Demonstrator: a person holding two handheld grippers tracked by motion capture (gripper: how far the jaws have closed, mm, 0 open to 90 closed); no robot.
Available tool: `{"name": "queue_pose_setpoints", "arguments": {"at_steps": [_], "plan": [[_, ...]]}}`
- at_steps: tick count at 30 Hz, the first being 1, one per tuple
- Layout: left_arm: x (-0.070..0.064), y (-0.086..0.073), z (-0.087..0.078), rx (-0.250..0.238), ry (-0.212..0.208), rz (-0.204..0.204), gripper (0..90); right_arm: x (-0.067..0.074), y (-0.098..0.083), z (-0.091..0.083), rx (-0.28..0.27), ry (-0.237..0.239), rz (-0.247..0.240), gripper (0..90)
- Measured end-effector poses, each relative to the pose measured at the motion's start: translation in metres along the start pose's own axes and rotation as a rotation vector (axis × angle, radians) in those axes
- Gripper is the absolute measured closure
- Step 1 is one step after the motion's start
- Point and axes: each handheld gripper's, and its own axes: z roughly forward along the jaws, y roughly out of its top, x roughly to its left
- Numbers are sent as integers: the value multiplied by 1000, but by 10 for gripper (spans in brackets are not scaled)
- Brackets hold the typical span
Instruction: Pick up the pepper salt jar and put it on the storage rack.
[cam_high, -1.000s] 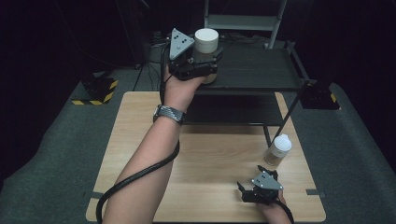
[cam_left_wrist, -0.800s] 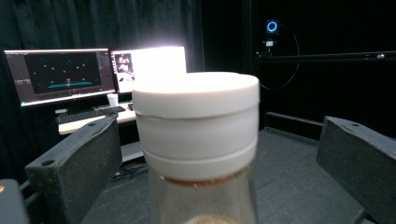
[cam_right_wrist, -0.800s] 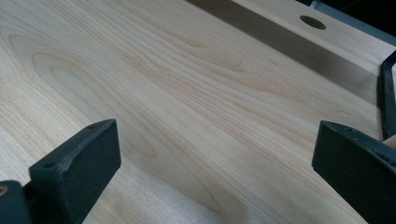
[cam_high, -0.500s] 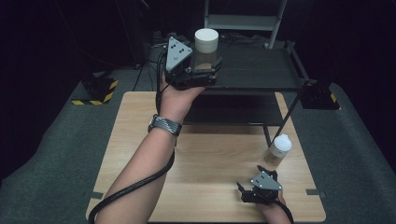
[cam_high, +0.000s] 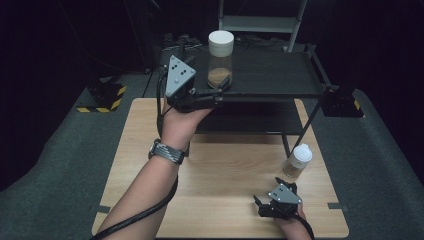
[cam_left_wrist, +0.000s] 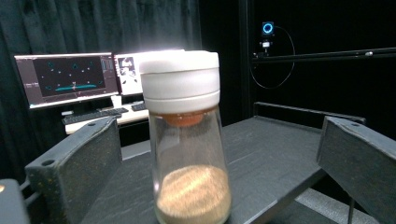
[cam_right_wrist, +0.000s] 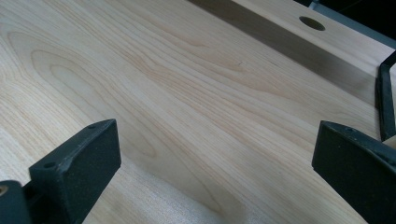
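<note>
Though near shelf edge, jar unclamped

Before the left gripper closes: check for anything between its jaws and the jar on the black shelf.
Nothing visible is in the way. In the left gripper view the jar stands upright on the black shelf between the left gripper's open jaws, with a clear gap on each side. The shelf around it looks bare.
</note>
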Motion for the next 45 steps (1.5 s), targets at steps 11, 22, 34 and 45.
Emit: {"name": "queue_pose_setpoints", "arguments": {"at_steps": [11, 22, 34, 45], "plan": [[-12, -11, -28, 4, -4, 33, 4, 1, 1, 0, 4, 0, -5, 0], [-18, -32, -45, 27, -2, 43, 4, 1, 1, 0, 6, -1, -9, 0], [-25, -64, -61, 69, -17, 46, 4, 3, 1, 0, 6, -4, -15, 0], [-23, -100, -71, 130, -24, 21, 4, 3, 1, 0, 7, -4, -18, 0]]}}
